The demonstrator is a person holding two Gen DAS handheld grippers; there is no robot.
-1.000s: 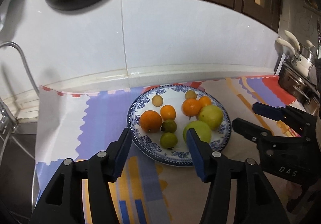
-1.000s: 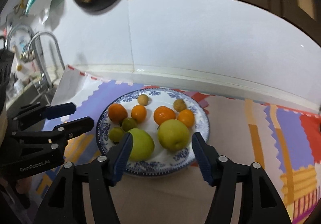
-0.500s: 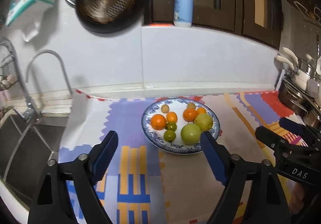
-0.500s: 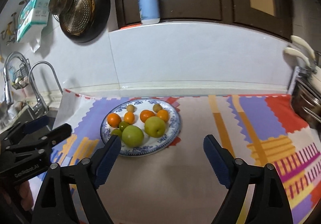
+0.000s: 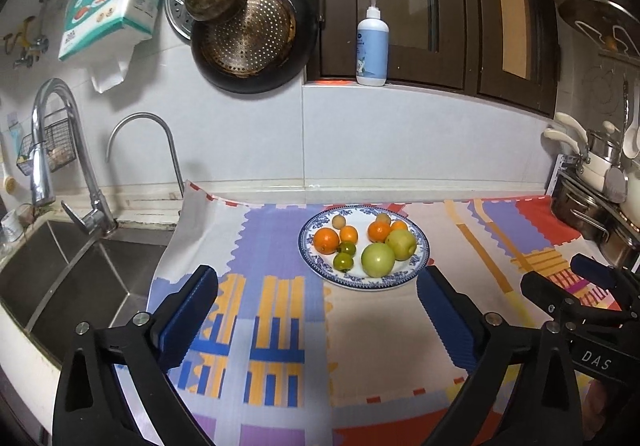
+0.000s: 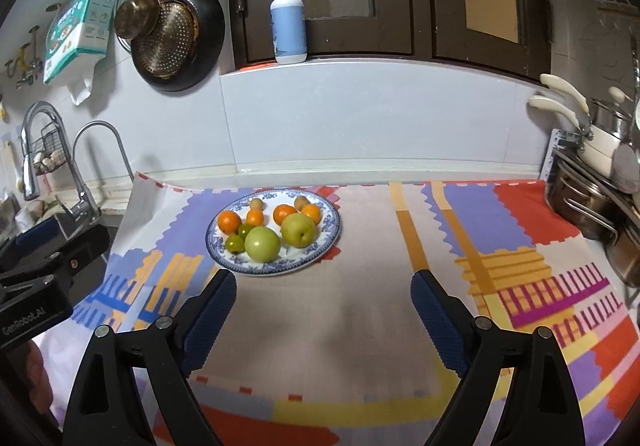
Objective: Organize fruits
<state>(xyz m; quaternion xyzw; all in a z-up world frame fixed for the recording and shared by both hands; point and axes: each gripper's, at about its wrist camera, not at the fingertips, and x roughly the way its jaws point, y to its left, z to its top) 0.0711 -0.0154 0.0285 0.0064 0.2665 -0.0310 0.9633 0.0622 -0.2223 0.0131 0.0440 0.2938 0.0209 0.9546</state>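
Fruit (image 5: 378,259) sits on the plate (image 5: 418,264) just ahead of my left claw (image 5: 318,304) and ahead-left of my right claw (image 6: 323,304); both have just been spreading, nothing between them. I'd approach slowly, choosing one piece. I count four oranges, two apples, two green citrus, two small tan fruits.

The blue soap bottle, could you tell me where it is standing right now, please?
The soap bottle stands on the ledge above the white wall, in front of the dark window frame, right of the hanging pan and behind the plate.

Orange and green fruits (image 5: 362,244) piled on blue-rimmed plate (image 5: 420,258)
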